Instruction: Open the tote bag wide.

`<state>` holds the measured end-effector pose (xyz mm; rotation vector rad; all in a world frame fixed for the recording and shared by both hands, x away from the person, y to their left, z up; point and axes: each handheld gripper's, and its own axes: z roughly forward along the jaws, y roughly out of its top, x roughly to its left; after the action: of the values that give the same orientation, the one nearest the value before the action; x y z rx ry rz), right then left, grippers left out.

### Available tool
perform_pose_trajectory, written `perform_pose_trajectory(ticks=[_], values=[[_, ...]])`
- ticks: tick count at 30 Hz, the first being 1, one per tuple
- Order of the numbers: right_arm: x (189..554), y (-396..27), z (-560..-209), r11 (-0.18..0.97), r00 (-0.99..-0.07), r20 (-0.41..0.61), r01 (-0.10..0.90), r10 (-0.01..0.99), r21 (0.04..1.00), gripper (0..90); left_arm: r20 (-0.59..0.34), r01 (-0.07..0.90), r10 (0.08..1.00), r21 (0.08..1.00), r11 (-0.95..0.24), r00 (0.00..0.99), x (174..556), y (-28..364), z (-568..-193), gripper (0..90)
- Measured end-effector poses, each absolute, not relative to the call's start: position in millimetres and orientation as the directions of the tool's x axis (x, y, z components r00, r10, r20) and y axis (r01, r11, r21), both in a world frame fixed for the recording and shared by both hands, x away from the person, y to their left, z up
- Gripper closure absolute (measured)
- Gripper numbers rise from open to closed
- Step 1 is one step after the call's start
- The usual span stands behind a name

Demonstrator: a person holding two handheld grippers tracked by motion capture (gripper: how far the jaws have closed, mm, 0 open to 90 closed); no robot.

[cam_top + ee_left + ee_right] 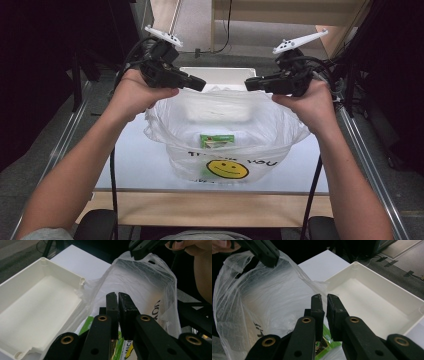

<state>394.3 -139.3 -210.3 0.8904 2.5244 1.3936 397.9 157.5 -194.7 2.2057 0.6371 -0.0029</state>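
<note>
On bag [227, 125]: smiley, "THANK YOU"

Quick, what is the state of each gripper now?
Left gripper: shut on the thin clear plastic bag's rim.
Right gripper: shut on the bag's rim too.

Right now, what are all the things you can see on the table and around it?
plastic bag: one, clear, with a yellow smiley face, mid-table, held open at both top edges.
packet: one, green, lying inside the plastic bag.
tray: one, white, empty, behind the plastic bag.
table: one, white top with a wooden front edge.
left gripper: one, black, shut on the plastic bag's left edge.
right gripper: one, black, shut on the plastic bag's right edge.
hands: two, the left hand and the right hand, each around a gripper.
</note>
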Motion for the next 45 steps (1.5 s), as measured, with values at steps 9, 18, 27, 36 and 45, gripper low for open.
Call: perform_pose_trajectory(ticks=[9,18,27,36,45], values=[[401,-112,-241,0.459,-0.841,0.173,0.438,0.513,0.773,85.3,-0.214,0.469,0.454,0.668,-0.578,0.865,406,140,-226,85.9],[412,-105,-279,0.478,-0.830,0.206,0.481,0.519,0.735,85.2,-0.226,0.491,0.470,0.654,-0.576,0.853,416,146,-262,85.7],[416,-103,-304,0.489,-0.820,0.225,0.508,0.527,0.709,85.7,-0.249,0.524,0.491,0.634,-0.569,0.835,418,152,-294,85.9],[420,-103,-330,0.477,-0.809,0.260,0.534,0.526,0.698,86.2,-0.266,0.552,0.512,0.619,-0.559,0.817,417,158,-322,85.7],[418,-103,-352,0.496,-0.801,0.270,0.556,0.534,0.667,86.2,-0.271,0.570,0.527,0.596,-0.565,0.806,414,161,-348,85.0]])
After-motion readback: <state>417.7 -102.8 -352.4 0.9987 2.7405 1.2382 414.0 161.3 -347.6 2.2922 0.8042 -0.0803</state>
